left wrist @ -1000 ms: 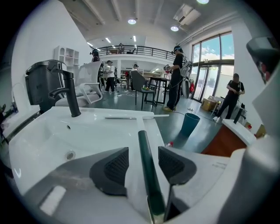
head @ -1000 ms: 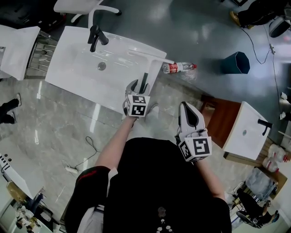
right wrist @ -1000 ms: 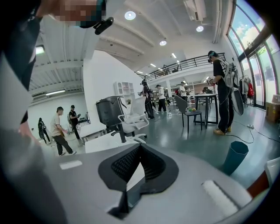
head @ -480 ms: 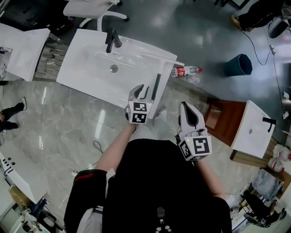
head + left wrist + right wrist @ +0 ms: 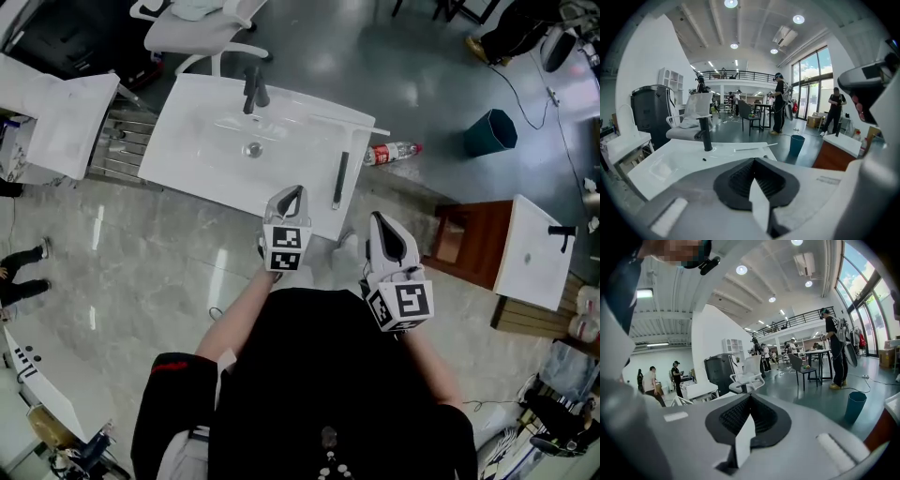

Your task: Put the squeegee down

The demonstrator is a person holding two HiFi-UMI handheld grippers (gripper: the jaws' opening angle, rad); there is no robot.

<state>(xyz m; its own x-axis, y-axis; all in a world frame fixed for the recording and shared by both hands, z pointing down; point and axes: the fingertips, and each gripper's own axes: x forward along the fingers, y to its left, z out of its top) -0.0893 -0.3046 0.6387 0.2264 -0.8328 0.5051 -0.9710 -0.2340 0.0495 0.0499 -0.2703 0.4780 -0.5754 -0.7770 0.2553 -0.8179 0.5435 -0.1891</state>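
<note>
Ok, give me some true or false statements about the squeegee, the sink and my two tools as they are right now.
1. The squeegee lies on the white sink, near its right edge. True.
2. The left tool is shut on the squeegee. False: its jaws have just closed with nothing between them, and it is apart from the squeegee.
3. The right tool is shut and empty. True.
4. A plastic bottle stands upright in the basin. False: it lies on its side outside the sink, by the right edge.
5. The faucet is black. True.
</note>
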